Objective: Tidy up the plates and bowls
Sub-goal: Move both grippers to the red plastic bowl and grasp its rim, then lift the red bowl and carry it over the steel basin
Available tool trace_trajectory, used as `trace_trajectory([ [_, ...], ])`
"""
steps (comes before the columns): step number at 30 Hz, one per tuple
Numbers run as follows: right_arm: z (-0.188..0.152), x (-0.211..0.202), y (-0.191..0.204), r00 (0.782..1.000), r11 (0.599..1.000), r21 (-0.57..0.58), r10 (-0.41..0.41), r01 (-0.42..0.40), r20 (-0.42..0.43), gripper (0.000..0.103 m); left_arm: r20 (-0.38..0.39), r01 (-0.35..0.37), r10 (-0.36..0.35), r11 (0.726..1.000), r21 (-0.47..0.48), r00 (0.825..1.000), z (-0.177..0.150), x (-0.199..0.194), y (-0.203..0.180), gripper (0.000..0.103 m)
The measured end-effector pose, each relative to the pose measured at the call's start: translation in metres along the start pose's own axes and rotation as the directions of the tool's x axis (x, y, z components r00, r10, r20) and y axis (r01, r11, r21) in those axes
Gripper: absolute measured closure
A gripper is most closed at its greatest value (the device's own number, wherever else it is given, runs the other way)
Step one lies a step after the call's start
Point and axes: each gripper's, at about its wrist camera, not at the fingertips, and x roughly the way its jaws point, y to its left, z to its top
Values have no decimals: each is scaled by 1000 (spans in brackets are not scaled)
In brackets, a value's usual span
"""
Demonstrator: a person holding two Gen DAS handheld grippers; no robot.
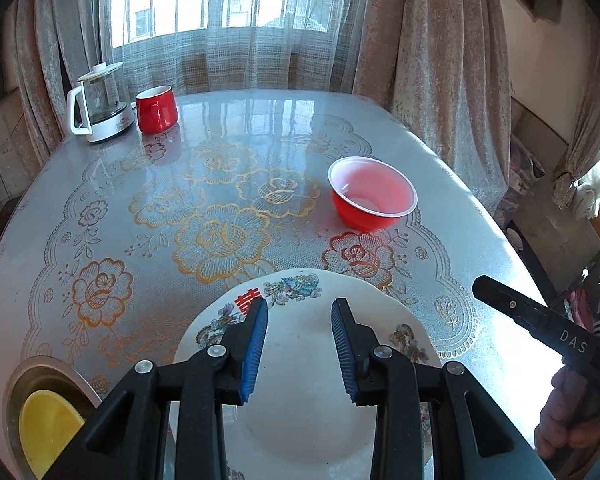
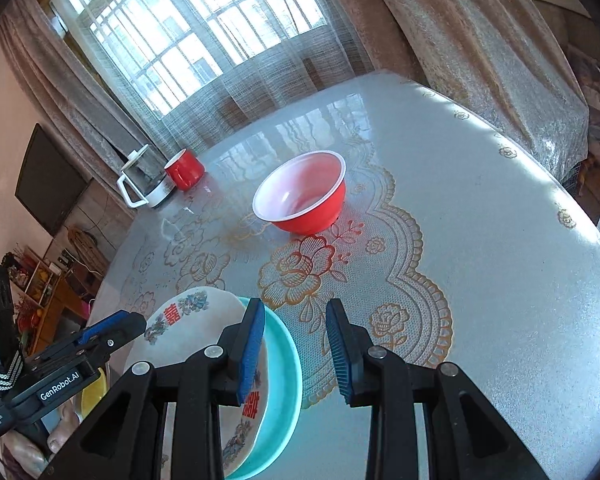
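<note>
The left gripper (image 1: 299, 344) is seen low in the centre of the left wrist view, its blue-padded fingers spread apart with nothing between them, poised over the patterned white plate (image 1: 300, 392) at the bottom middle of the frame. That plate, painted with flowers and a red character, is shown in the right wrist view (image 2: 204, 320) to be stacked on a teal plate (image 2: 284, 376), whose rim peeks out on the right side. In the lower left corner of the left wrist view a yellow bowl (image 1: 46, 428) is nested in a larger grey-rimmed dish (image 1: 20, 376), partly hidden behind the gripper body.

The right gripper (image 2: 295, 348) is held wide too, jaws parted and empty, at the bottom centre of its own view, just right of the plate stack; its left finger overlaps the rim of the stack in the picture, though contact cannot be made out. From the left camera, one black finger of it is seen at the right edge (image 1: 540, 316).

The red bowl (image 2: 302, 194), white inside, is found alone mid-frame on the table (image 2: 480, 240), well apart from the plates. Further back, at the upper left of the tabletop, a red mug (image 1: 156, 109) stands just beside a glass kettle (image 1: 100, 100).
</note>
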Motion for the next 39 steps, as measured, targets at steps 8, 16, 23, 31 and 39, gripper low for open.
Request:
trace_trajectory([
  [8,28,20,-26,999,998,40,42,-41,-11,71,-46,-57,55,997,-59,997,19,23,4,69],
  [16,64,40,-43,997,995,64,75,-75,-7,70,-70,-52,44,992,-117,997,40,48,8,66],
  [23,84,73,-59,995,987,128,99,-95,-25,70,-125,-28,2,979,-204,992,60,81,-1,64],
  [31,104,94,-62,991,979,152,136,-133,-13,70,-111,23,-55,963,-270,992,88,112,-13,66],
  [39,107,120,-60,994,987,128,101,-94,-52,87,-175,4,-45,975,-223,984,103,151,-31,74],
])
